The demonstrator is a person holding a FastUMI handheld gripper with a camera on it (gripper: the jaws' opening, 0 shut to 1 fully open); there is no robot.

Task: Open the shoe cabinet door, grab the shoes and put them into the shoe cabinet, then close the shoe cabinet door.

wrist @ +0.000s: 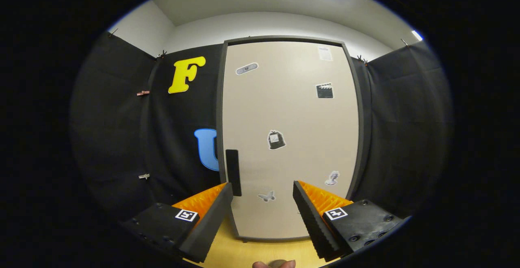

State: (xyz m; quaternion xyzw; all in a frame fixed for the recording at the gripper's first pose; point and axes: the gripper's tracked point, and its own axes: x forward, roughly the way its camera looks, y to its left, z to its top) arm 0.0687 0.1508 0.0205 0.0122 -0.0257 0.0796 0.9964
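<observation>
Facing the shoe cabinet head-on, door shut. Door panel pale beige in a dark grey frame, standing upright on a light wooden floor. Dark vertical handle sits low on the door's left edge, just ahead of the left fingertip. Several small stickers scattered over the panel (a butterfly low down between the fingers, a dark bag shape near the middle, a clapperboard higher up).

Gripper held level, fingers spread wide with nothing between them; only the lower door shows through the gap. No contact with door or handle that can be made out.

Black cloth walls hang on either side of the cabinet, pinned with small clips; white wall and ceiling above. At the very bottom, fingertips of a person's hand peek in over the floor.
</observation>
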